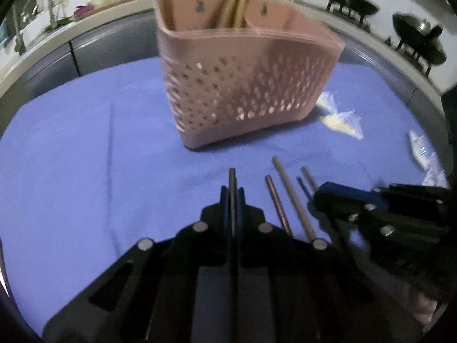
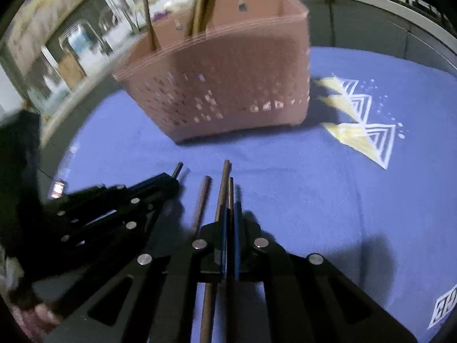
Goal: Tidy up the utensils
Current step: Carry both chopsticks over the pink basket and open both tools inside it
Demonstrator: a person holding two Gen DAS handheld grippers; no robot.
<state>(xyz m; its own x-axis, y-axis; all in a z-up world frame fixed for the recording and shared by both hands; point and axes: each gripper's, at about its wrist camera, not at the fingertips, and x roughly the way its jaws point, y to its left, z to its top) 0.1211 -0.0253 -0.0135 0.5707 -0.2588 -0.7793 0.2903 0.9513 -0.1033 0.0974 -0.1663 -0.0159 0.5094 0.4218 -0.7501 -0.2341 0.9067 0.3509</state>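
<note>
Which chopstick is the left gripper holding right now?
The dark chopstick pinched between the left gripper jaws, leftmost of the row; the brown chopsticks lie to its right.

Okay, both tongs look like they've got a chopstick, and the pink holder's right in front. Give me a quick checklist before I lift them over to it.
1. Left tongs shut on a dark chopstick: ok.
2. Right tongs shut on a brown chopstick: ok, though a second stick lies close against it; whether it is also pinched, cannot tell.
3. Pink holder upright on the blue cloth: ok.
4. Room in the holder: its right compartment looks free; ok.
5. Loose chopsticks between the two tongs may get knocked: not ok.
6. Grip firmness: cannot tell.
</note>
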